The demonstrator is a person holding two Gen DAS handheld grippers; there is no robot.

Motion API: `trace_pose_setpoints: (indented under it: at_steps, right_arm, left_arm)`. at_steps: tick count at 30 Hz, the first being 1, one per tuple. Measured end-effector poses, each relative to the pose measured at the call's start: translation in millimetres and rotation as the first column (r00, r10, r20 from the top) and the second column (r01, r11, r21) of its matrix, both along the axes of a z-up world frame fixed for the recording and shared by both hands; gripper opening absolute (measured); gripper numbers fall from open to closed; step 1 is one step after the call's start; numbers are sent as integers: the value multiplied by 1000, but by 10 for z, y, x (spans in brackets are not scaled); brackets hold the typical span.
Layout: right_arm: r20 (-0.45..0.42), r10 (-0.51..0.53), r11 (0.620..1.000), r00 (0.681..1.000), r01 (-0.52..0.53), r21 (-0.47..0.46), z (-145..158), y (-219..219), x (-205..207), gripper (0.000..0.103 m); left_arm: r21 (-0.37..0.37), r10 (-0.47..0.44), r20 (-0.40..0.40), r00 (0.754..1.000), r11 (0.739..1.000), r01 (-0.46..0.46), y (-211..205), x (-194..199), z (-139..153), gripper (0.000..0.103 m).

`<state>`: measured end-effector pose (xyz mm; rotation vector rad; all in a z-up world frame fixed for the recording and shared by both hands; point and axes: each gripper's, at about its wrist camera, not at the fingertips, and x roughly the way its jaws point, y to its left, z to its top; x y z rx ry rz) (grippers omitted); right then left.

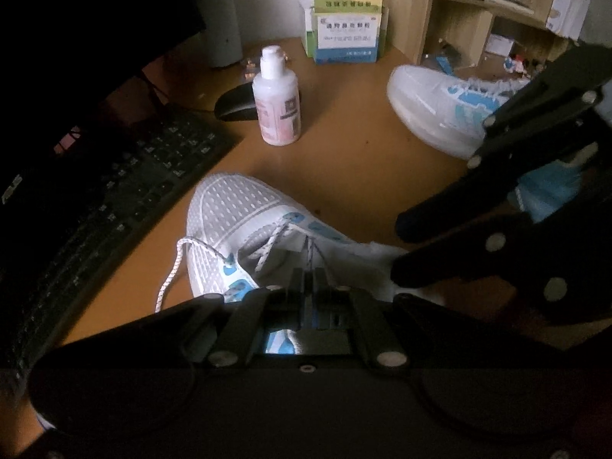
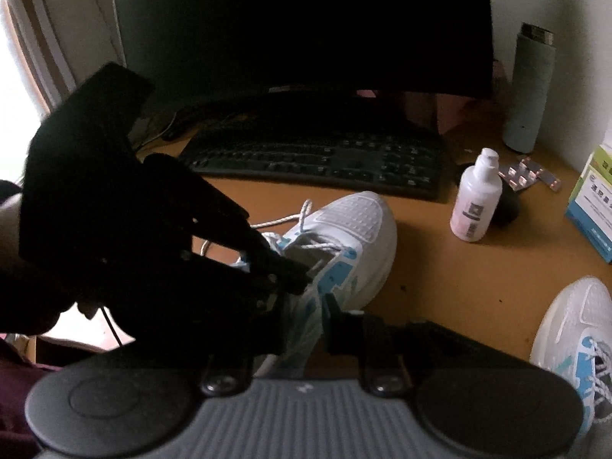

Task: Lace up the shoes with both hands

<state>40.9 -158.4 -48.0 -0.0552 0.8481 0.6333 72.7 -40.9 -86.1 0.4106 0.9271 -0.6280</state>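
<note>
A white mesh shoe (image 1: 229,206) with blue eyelet patches lies on the wooden desk, toe pointing away. In the left wrist view my left gripper (image 1: 308,273) is shut on a thin strand of the white lace (image 1: 311,252) that rises from the eyelet rows. A loose lace end (image 1: 172,267) hangs off the shoe's left side. My right gripper (image 1: 399,248) comes in from the right with its jaws a little apart at the shoe's white side. In the right wrist view the shoe's collar (image 2: 302,325) lies between its fingers (image 2: 344,329). The left gripper (image 2: 296,281) hides part of the lacing.
The second shoe (image 1: 432,103) lies at the back right. A white bottle (image 1: 277,103), a black mouse (image 1: 233,105) and medicine boxes (image 1: 346,34) stand behind the near shoe. A black keyboard (image 1: 114,199) and monitor fill the left. A grey flask (image 2: 529,88) and a wooden shelf (image 1: 478,7) stand at the back.
</note>
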Motion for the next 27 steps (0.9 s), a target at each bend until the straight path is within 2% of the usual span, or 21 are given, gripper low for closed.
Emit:
trace_pose_setpoints:
  at_steps: [27]
  right_arm:
    - [-23,-9,1000,1000,10,14,-14,-26,25,20]
  left_arm:
    - [1,-32,-1,999,999,32,-34,42,-35,1]
